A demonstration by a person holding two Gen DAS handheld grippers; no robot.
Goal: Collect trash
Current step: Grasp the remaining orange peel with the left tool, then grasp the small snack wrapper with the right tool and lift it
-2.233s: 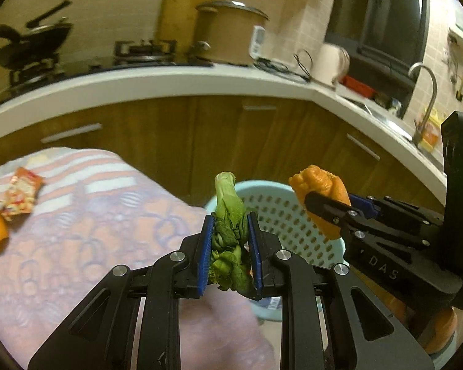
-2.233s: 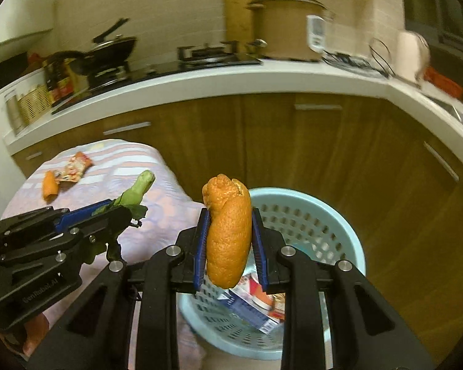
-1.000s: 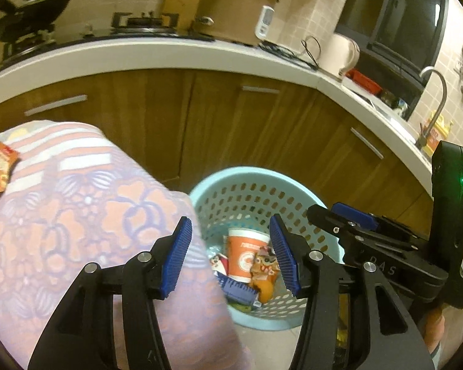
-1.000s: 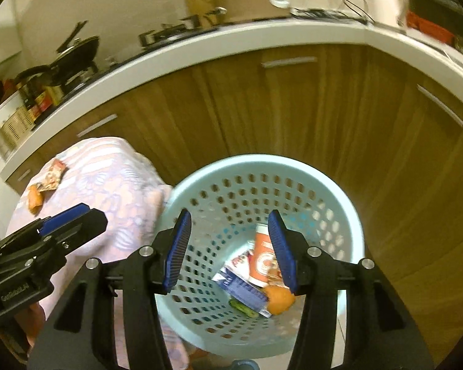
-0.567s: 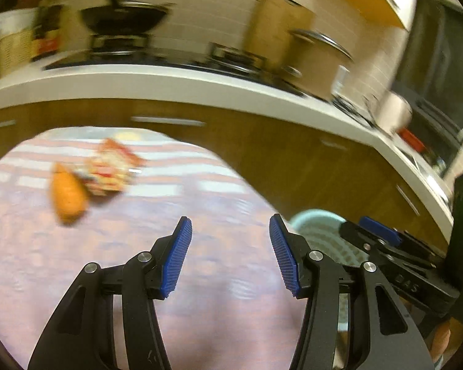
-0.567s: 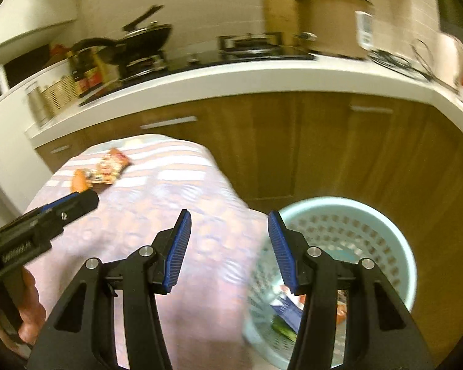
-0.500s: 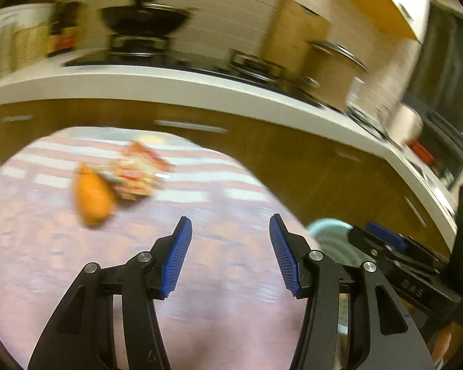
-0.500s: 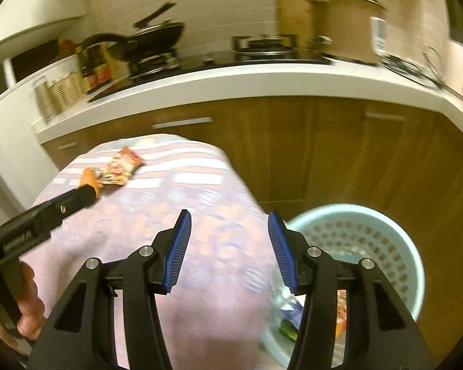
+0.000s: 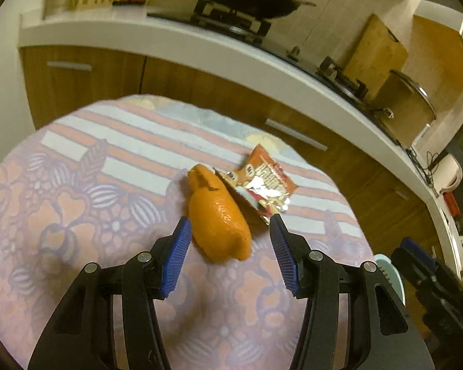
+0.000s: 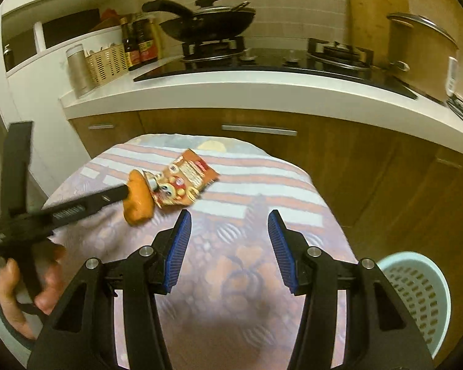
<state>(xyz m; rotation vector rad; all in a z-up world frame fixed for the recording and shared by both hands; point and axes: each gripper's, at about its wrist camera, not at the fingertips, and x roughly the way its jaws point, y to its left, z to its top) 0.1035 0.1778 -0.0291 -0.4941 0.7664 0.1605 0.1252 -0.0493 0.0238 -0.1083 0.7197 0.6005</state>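
Wood-fronted cabinets (image 10: 339, 151) under a white counter (image 10: 262, 89) close off the far side of the scene; a black wok (image 10: 206, 23) sits on the hob and a lidded pot (image 10: 419, 58) stands to the right. In front of them is a table covered by a patterned cloth (image 10: 231, 271), striped at the far end and flowered nearer, soft and slightly rumpled, its edge falling away rounded on the right. Beyond that edge, lower right, stands a pale blue perforated plastic basket (image 10: 423, 289); only part of its rim and wall shows.

The left gripper (image 9: 228, 231) points down at a slant over the cloth, its ribbed blue pads (image 9: 176, 256) spread apart. The orange peel (image 9: 219, 215) lies on the cloth between the tips of the two fingers; the left pad is just beside it, and contact cannot be confirmed. In the right wrist view a hand (image 10: 24, 289) grips the handle of this tool at lower left.

The right gripper (image 10: 228, 219) also slants down, jaws spread with only bare cloth between them, well short of the trash.

The peel is dimpled, curled and lumpy. A crinkled foil snack wrapper (image 9: 262, 188), orange and red with a silvery torn edge, lies touching the peel's far right side. Open cloth surrounds both items on all other sides.
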